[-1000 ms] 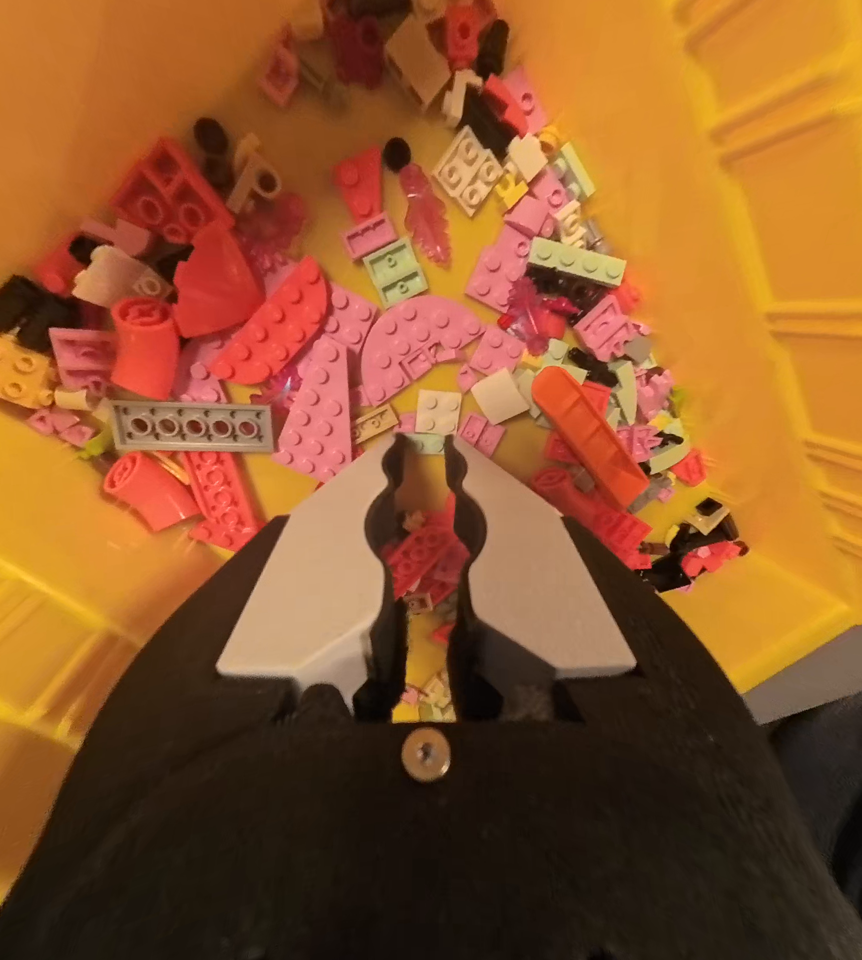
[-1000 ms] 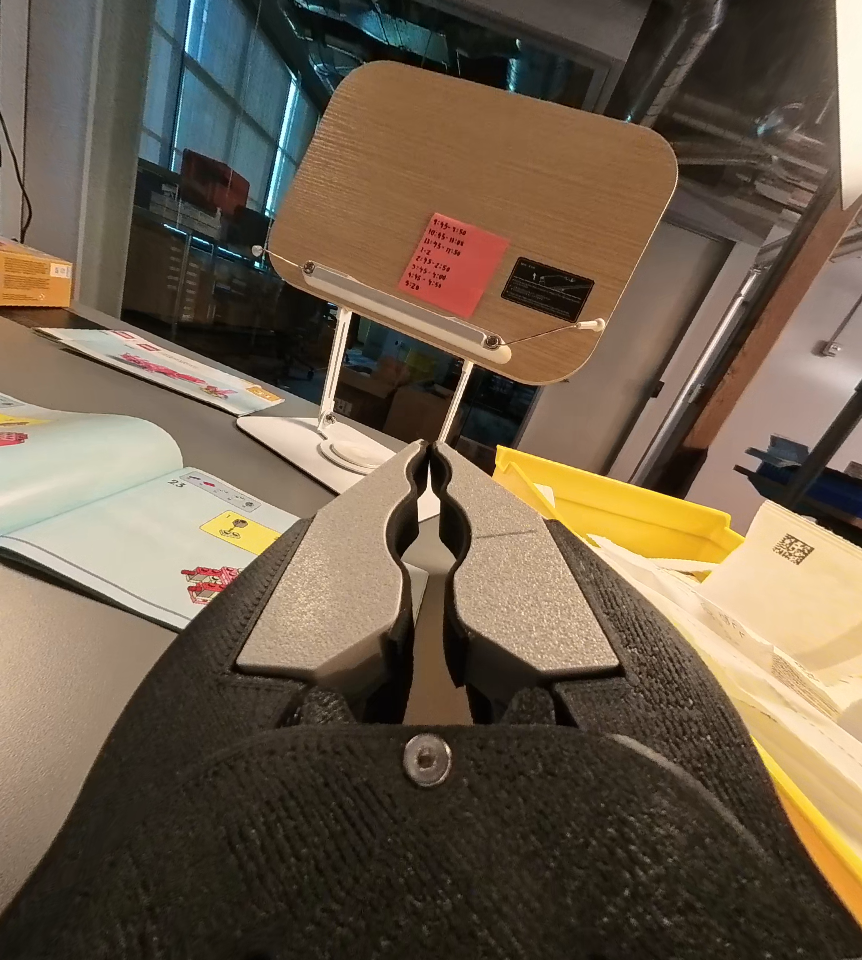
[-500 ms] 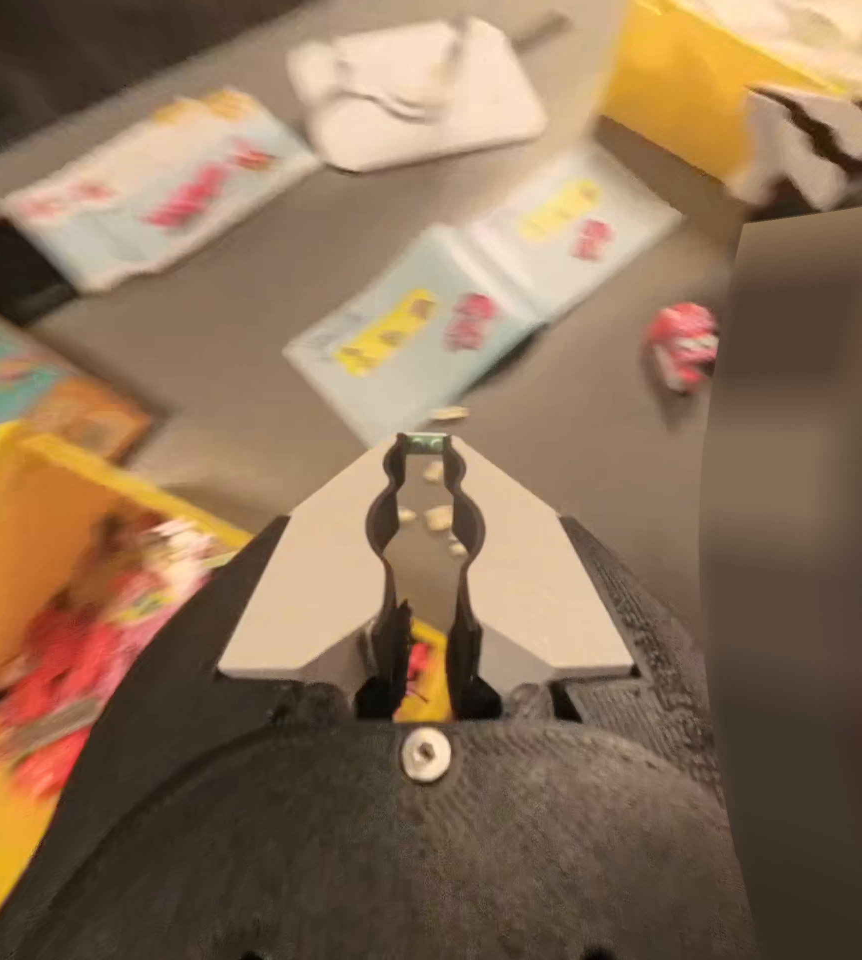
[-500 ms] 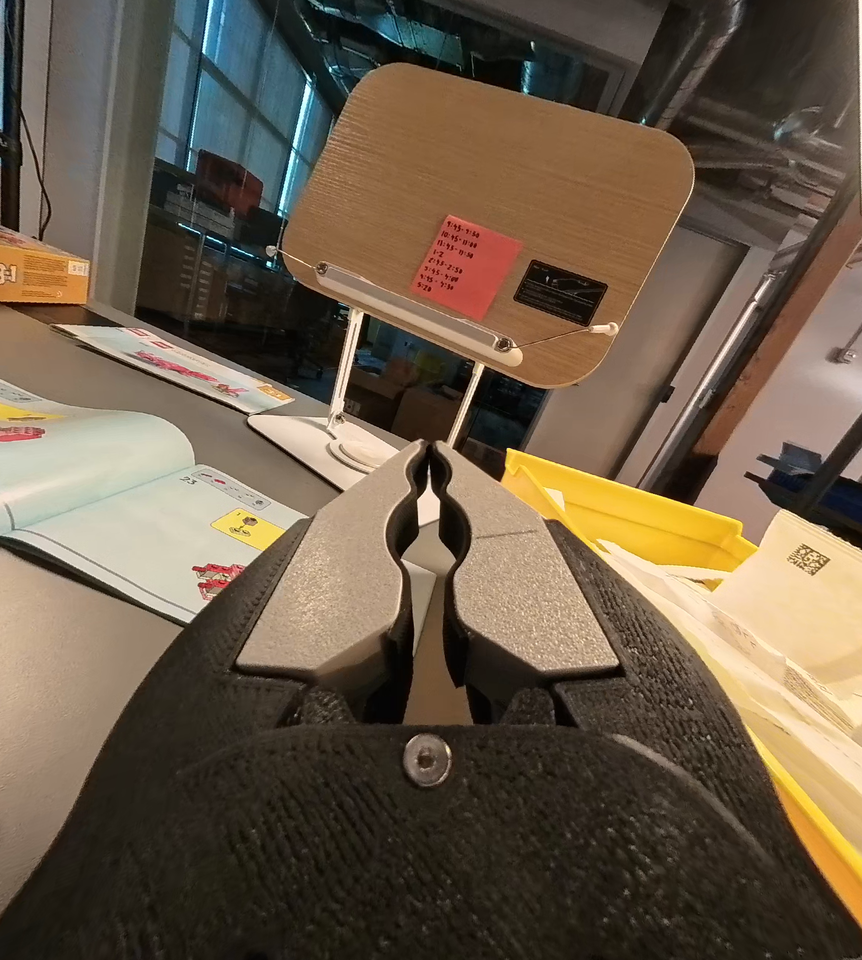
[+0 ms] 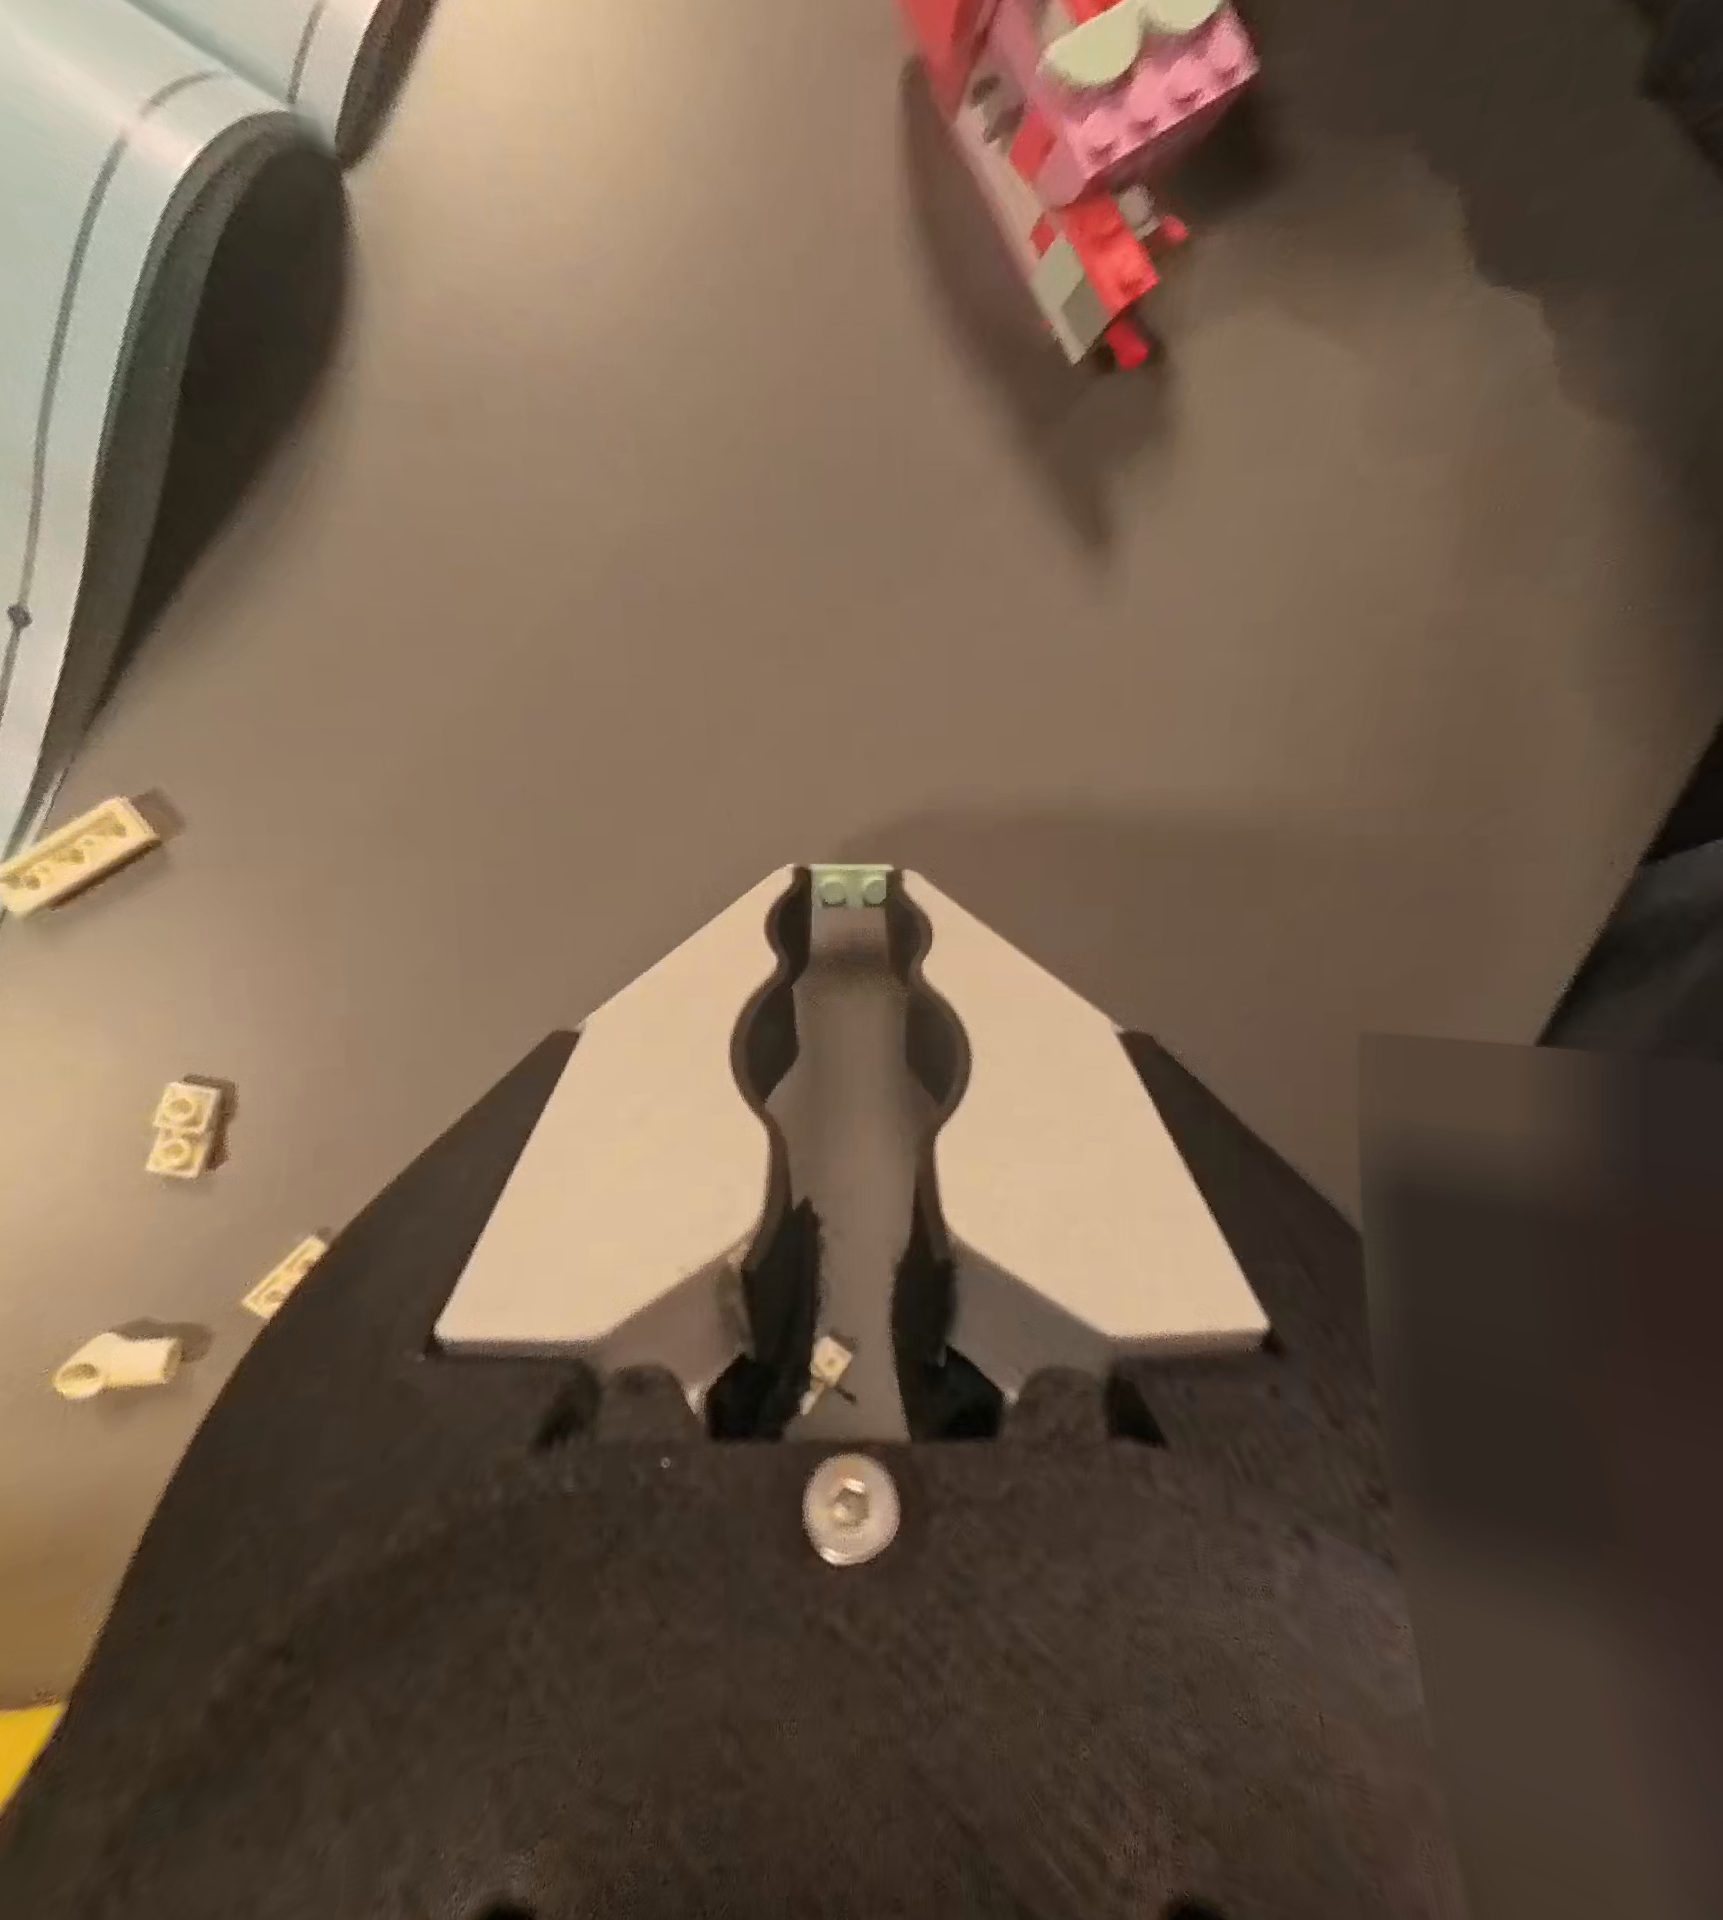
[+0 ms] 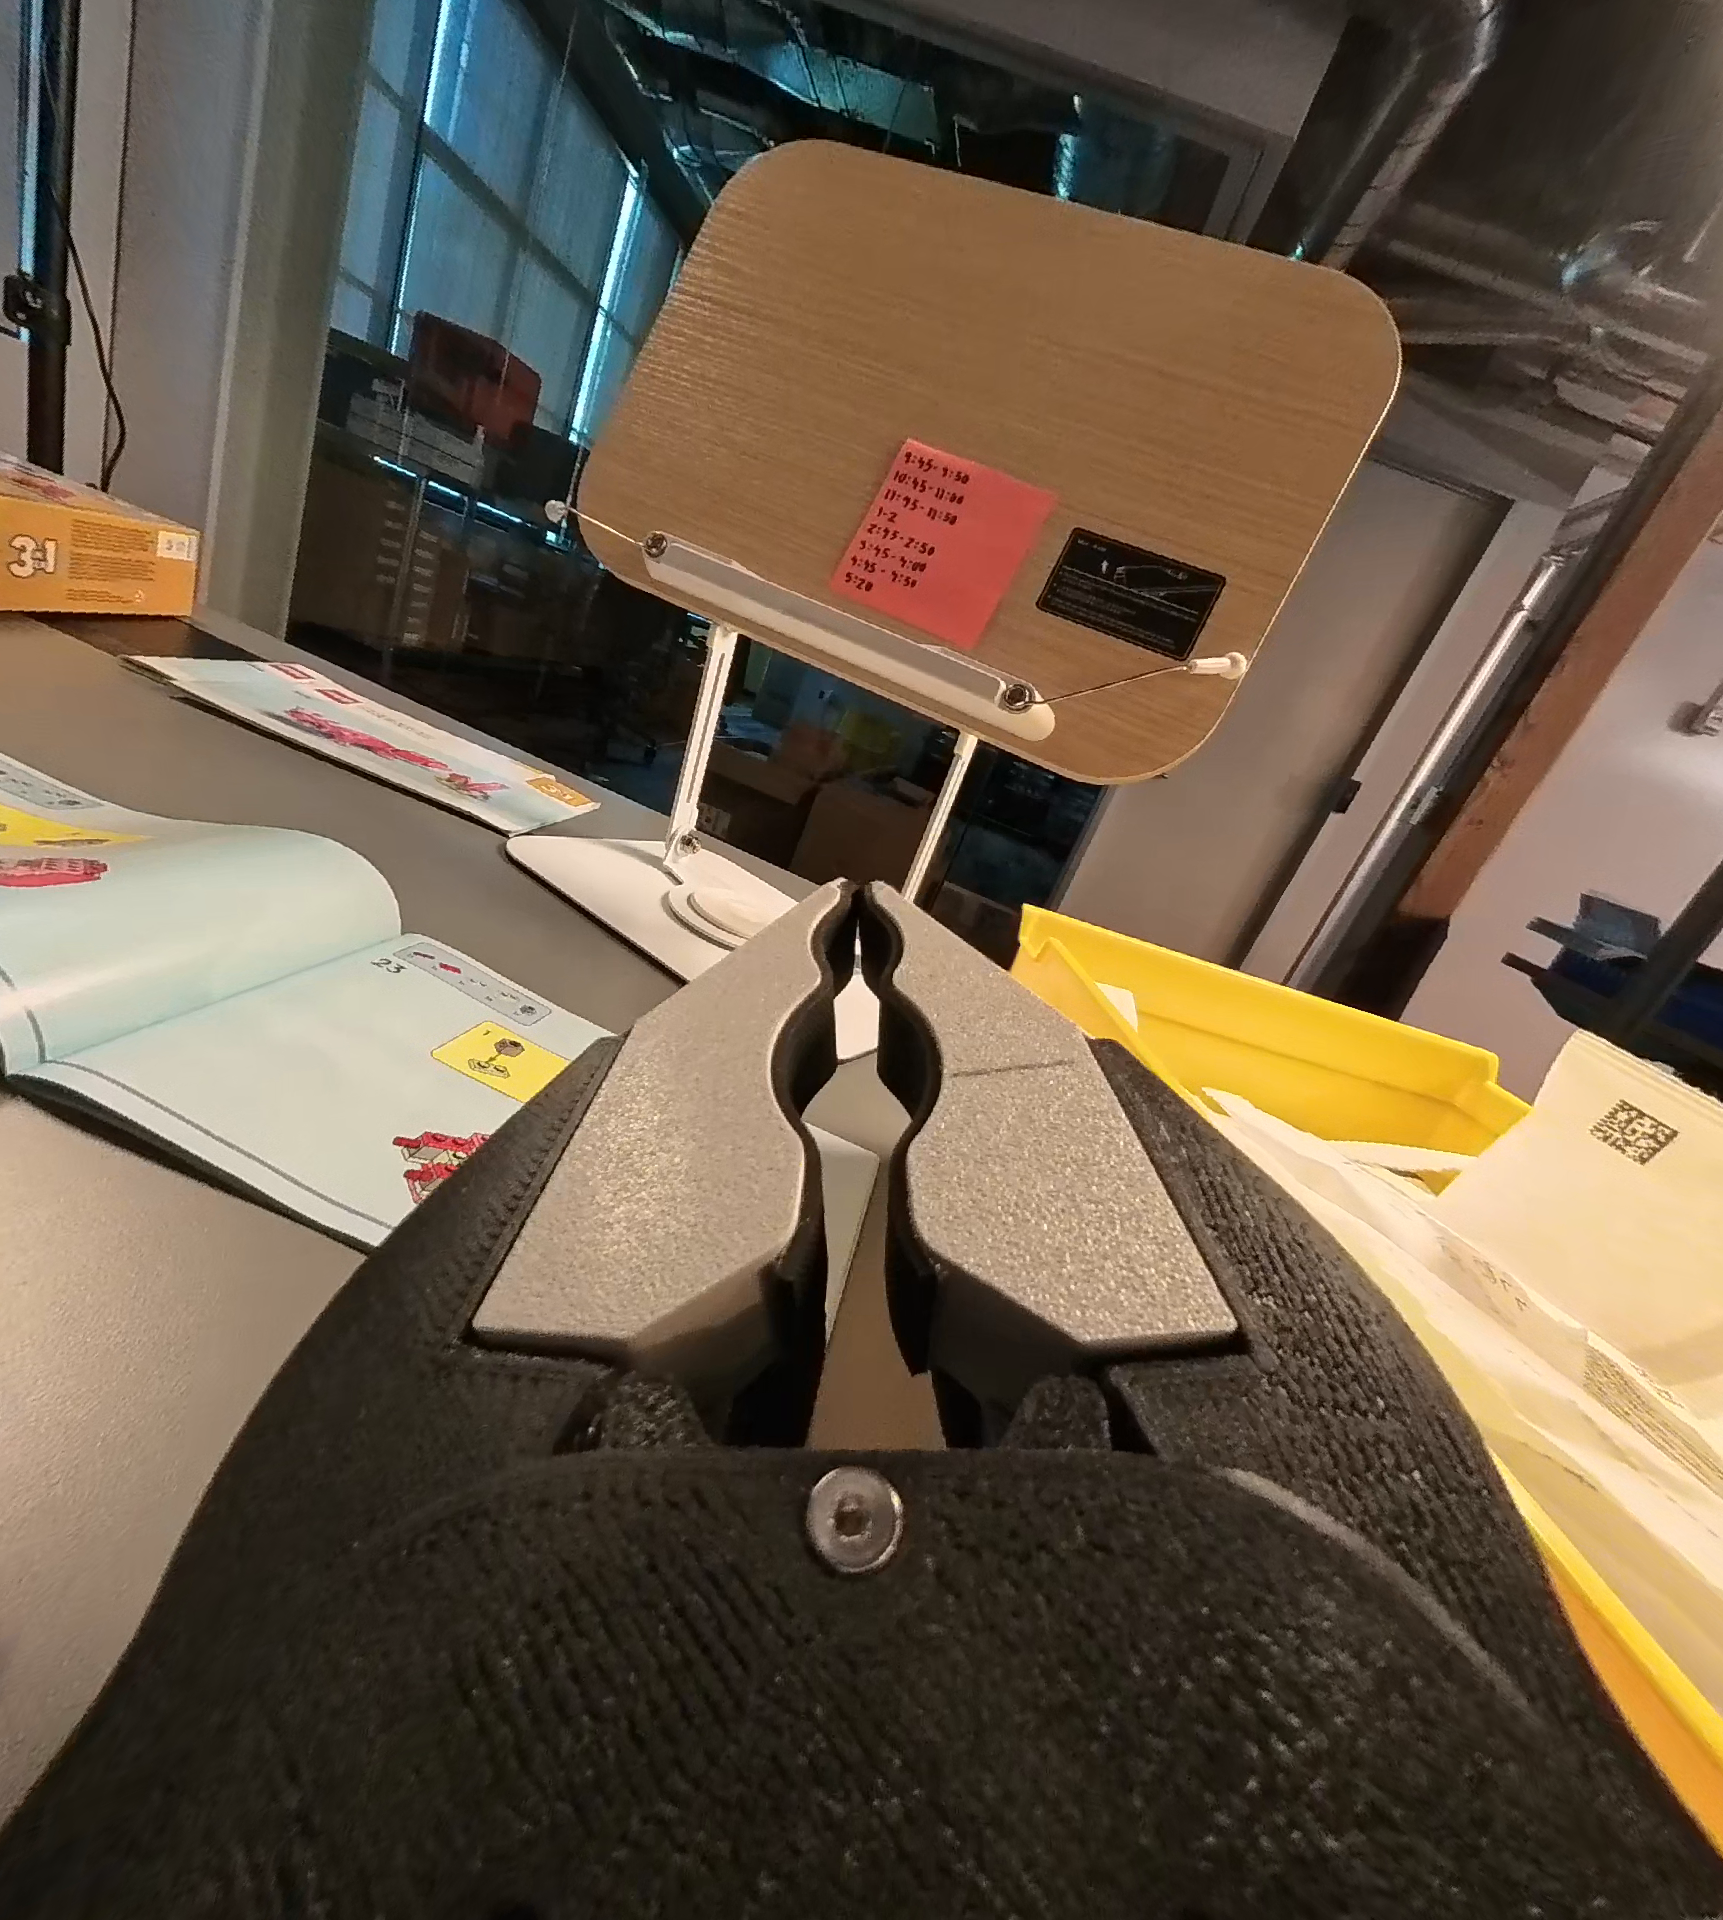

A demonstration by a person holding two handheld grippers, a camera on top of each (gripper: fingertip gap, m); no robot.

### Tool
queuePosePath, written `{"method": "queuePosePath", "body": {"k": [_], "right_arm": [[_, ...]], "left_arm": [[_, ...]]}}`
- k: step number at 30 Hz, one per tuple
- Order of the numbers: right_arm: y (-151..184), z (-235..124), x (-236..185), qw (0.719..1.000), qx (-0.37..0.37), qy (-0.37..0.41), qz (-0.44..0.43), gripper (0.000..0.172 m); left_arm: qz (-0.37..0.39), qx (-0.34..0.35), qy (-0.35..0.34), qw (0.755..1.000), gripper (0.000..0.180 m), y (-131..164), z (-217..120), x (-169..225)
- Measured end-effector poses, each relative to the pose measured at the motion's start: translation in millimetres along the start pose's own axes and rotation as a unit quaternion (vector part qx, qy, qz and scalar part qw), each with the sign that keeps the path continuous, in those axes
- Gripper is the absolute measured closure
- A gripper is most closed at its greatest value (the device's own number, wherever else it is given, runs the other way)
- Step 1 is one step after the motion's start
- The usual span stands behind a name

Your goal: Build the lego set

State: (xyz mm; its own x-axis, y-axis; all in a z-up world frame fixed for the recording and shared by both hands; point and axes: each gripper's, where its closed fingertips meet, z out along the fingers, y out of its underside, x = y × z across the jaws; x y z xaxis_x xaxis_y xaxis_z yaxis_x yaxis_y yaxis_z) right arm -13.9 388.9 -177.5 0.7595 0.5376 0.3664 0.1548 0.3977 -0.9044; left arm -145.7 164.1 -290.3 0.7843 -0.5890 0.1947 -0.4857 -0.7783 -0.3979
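My left gripper holds a small pale-green two-stud plate crosswise at its fingertips, above bare table; the pink-red brick assembly lies ahead-right. My right gripper is closed, empty.

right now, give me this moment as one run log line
left gripper: shut on pale green two-stud plate, above grey table | right gripper: shut, holding nothing | nearest: pink-red brick build

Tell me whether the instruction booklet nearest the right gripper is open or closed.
Open: the booklet lies spread on the table, pages facing up.
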Motion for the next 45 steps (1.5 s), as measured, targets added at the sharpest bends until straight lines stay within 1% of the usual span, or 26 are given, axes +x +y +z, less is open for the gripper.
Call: {"method": "queuePosePath", "body": {"k": [3, 10, 13, 16, 18, 21, 24, 27, 29, 31, 33, 34, 36, 39, 41, 45], "right_arm": [[0, 0, -1, 1.000, 0.000, -0.002, 0.000, 0.172], [1, 1, -1, 1.000, -0.001, -0.004, 0.000, 0.172], [0, 0, -1, 1.000, -0.001, -0.003, 0.002, 0.172], [0, 0, -1, 1.000, 0.000, -0.004, 0.003, 0.172], [0, 0, -2, 1.000, 0.001, -0.006, 0.003, 0.172], [-1, 0, -2, 1.000, 0.002, -0.008, 0.004, 0.172], [-1, 0, -2, 1.000, 0.003, -0.009, 0.005, 0.172], [-1, 0, -3, 1.000, 0.003, -0.009, 0.005, 0.172], [-1, 0, -4, 1.000, 0.002, -0.010, 0.004, 0.172], [-1, 0, -4, 1.000, 0.002, -0.011, 0.003, 0.172], [-1, 0, -3, 1.000, 0.002, -0.010, 0.004, 0.172], [-1, 0, -3, 1.000, 0.002, -0.010, 0.004, 0.172], [-1, 0, -3, 1.000, 0.002, -0.010, 0.004, 0.172], [-1, 0, -4, 1.000, 0.002, -0.011, 0.002, 0.172], [-1, 0, -4, 1.000, 0.002, -0.011, 0.002, 0.172], [-1, 0, -4, 1.000, 0.002, -0.012, 0.002, 0.172]], "left_arm": [[0.002, -0.016, -0.024, 1.000, 0.167, 5, 4, -9], [-0.005, -0.014, -0.023, 1.000, 0.166, 9, 5, -12], [-0.016, 0.001, -0.015, 1.000, 0.147, 7, 4, -10], [-0.049, 0.020, 0.006, 0.999, 0.117, 5, 0, -7], [-0.070, 0.057, 0.035, 0.995, 0.112, 0, -9, -1], [-0.076, 0.139, 0.041, 0.986, 0.110, -9, -41, 3], [-0.086, 0.225, -0.001, 0.971, 0.111, -6, -96, -7], [-0.139, 0.281, -0.079, 0.946, 0.116, 19, -166, -42], [-0.182, 0.302, -0.120, 0.928, 0.124, 41, -212, -69], [-0.228, 0.278, -0.165, 0.919, 0.126, 70, -240, -98], [-0.263, 0.235, -0.195, 0.915, 0.129, 98, -250, -126], [-0.279, 0.214, -0.195, 0.916, 0.132, 109, -248, -136], [-0.300, 0.184, -0.185, 0.918, 0.141, 124, -242, -150], [-0.320, 0.130, -0.201, 0.917, 0.151, 148, -231, -168], [-0.335, 0.098, -0.187, 0.918, 0.155, 160, -219, -170], [-0.356, 0.013, -0.167, 0.919, 0.161, 187, -191, -165]]}}
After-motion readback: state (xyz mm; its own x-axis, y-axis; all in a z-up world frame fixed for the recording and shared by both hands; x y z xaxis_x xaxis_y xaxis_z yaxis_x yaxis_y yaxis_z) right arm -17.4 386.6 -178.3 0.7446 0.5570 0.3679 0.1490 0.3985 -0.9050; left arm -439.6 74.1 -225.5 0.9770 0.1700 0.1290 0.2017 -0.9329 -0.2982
